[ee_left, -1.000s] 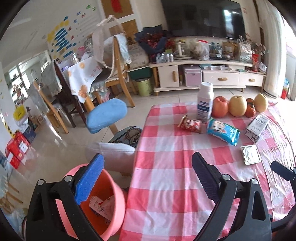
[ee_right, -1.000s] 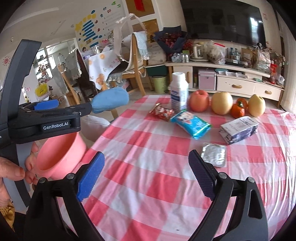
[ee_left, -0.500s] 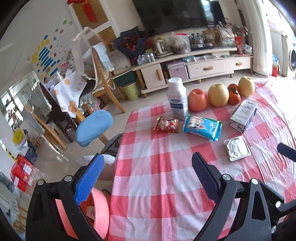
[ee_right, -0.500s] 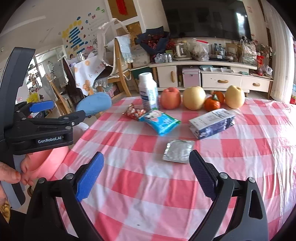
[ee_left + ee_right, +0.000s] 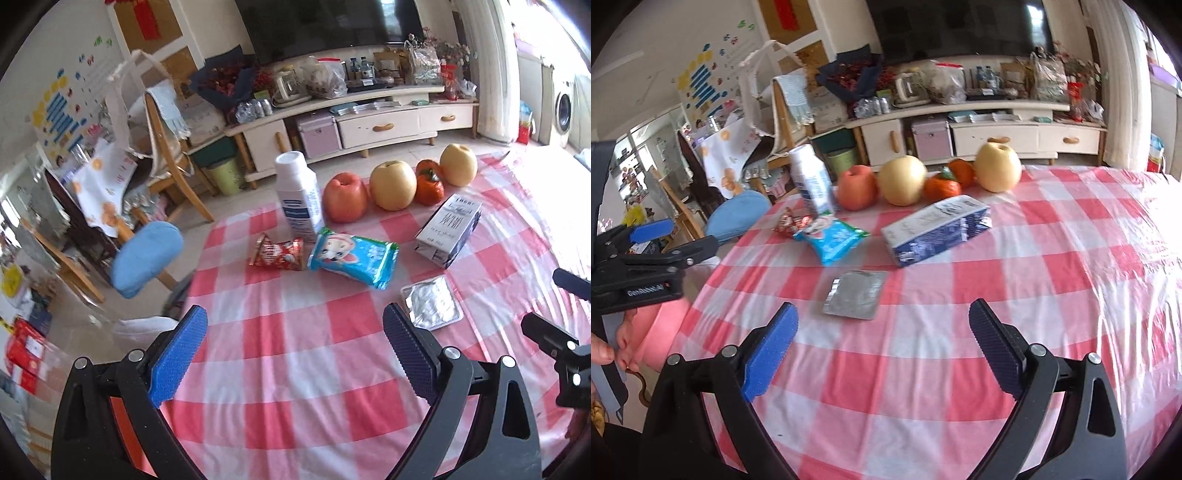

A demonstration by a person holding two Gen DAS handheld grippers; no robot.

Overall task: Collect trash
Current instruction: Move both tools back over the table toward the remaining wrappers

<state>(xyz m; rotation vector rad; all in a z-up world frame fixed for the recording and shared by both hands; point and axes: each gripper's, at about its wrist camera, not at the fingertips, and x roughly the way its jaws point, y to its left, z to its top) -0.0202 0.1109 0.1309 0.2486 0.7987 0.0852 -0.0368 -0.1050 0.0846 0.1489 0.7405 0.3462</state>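
The right gripper point(image 5: 881, 350) hangs above the checked table point(image 5: 1052, 280) with its jaws spread wide and nothing between them, the silver foil packet point(image 5: 856, 294) lying flat just ahead of it; the left gripper point(image 5: 293, 354) is likewise spread and empty, set near the table's left edge above the pink bin point(image 5: 659, 332). The foil packet looks thin, light and crinkly, and it lies flush on a slick plastic cover, so a straight pinch would likely slide; the safer hold is judged to be at 1 raised corner or edge, with a pad slipped under it. The blue wrapper point(image 5: 352, 260) and the red candy wrapper point(image 5: 279, 253) sit further back, soft and nearly weightless, with puffed bodies that offer an easy grab across the middle. The carton point(image 5: 936, 229) lies on its side beside them; stiffer, probably light if empty, best taken across its narrow width. Counted on the table: 1 foil packet, 2 wrappers, 1 carton, 1 white bottle point(image 5: 299, 195) standing upright, and 5 pieces of fruit in a row at the far edge, namely 1 apple point(image 5: 345, 197), 2 pears point(image 5: 393, 184) and 2 small orange fruits point(image 5: 942, 186).
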